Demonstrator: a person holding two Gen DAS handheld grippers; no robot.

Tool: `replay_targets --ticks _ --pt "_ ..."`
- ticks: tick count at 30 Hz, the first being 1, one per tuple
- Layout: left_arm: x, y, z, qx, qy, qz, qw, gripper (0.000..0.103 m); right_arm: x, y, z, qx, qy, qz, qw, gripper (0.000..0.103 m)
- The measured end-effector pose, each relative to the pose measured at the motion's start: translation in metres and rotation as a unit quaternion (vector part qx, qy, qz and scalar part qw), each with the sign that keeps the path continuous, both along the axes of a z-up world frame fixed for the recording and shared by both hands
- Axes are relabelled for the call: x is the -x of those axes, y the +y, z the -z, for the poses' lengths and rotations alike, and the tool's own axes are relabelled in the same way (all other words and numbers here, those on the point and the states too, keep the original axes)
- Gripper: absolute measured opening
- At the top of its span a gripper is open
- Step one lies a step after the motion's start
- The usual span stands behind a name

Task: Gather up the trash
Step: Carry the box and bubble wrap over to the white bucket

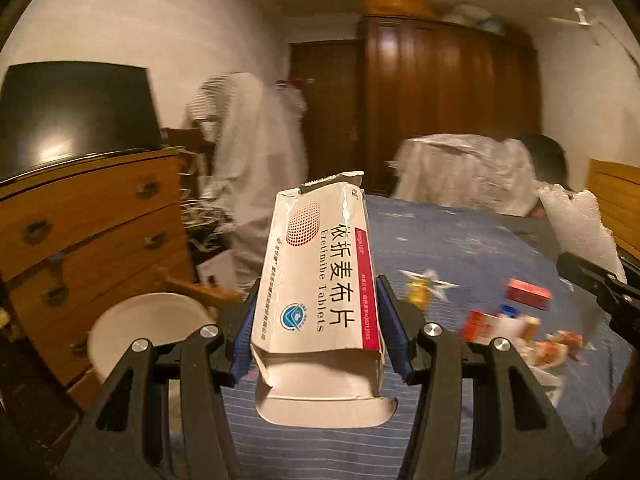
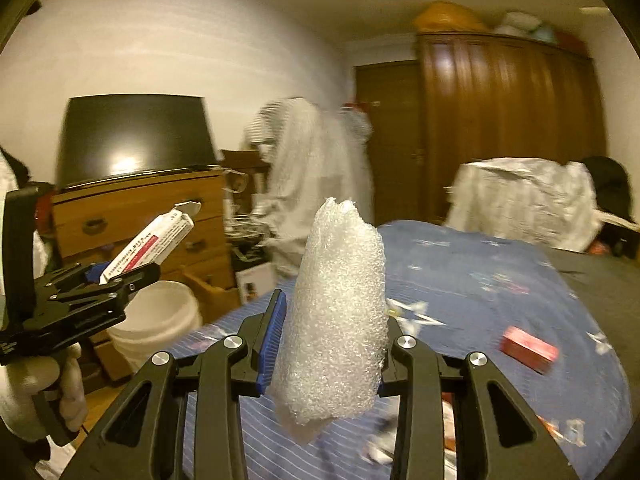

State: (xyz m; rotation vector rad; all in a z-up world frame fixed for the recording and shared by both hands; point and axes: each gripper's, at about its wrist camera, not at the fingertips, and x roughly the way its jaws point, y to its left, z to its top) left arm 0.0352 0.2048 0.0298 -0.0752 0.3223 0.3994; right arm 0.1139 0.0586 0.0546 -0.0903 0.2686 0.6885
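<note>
Left claw (image 1: 316, 320) clamped on torn Ezetimibe tablet box (image 1: 320, 280), frame centre. Right claw (image 2: 332, 344) gripping white foam scrap (image 2: 336, 320). White bucket (image 1: 148, 328) lower left, beside bed (image 1: 460, 248).

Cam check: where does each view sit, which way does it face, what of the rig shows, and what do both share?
Left wrist: on the left tool, facing over the bed to the wardrobe; it holds a tablet box; right tool at the edge.
Right wrist: on the right tool, same heading, holding foam; left tool and gloved hand show.
Shared: bed, wardrobe, dresser, white bucket.
</note>
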Motion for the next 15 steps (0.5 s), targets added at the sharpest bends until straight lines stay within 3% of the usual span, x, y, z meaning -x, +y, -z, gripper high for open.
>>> replay_targets --ticks 9,15 --pt "0.035 0.097 -0.017 0.013 0.001 -0.093 0.9956 0.052 -0.019 0.143 -0.020 0.009 0.018 -0.083 0.996 0.037" --pt "0.049 0.148 -0.012 0.023 0.019 -0.135 0.9904 0.052 -0.034 0.246 -0.027 0.040 0.045 -0.144 0.988 0.037"
